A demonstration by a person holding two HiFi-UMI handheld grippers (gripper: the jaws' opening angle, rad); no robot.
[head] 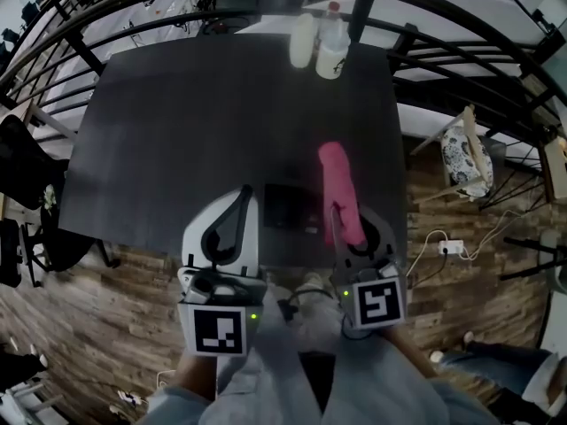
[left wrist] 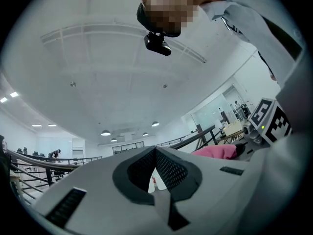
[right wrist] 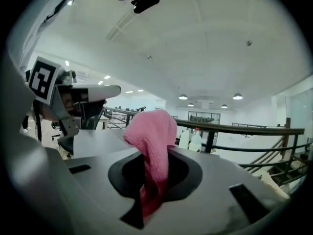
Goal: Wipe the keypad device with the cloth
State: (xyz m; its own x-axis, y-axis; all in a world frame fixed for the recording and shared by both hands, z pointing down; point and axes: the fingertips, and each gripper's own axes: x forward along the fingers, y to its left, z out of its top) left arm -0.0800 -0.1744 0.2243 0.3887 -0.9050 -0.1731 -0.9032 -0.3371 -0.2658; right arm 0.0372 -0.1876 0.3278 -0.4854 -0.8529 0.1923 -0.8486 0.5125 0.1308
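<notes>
A pink cloth (head: 337, 187) hangs out of my right gripper (head: 340, 218), whose jaws are shut on it; in the right gripper view the cloth (right wrist: 154, 148) stands up between the jaws and droops forward. The keypad device (head: 289, 209) is a dark flat rectangle on the black table (head: 177, 131), near its front edge, between the two grippers. My left gripper (head: 241, 200) is just left of the device, shut with nothing in it (left wrist: 155, 153). Both grippers tilt upward, above the table. The left gripper view also catches the cloth (left wrist: 216, 152) to its right.
Two white bottles (head: 319, 44) stand at the table's far edge; they appear in the right gripper view as bottles (right wrist: 190, 140) behind a dark railing (right wrist: 244, 129). Railings ring the table. Wooden floor, a chair (head: 467, 159) and a power strip (head: 450, 247) lie to the right.
</notes>
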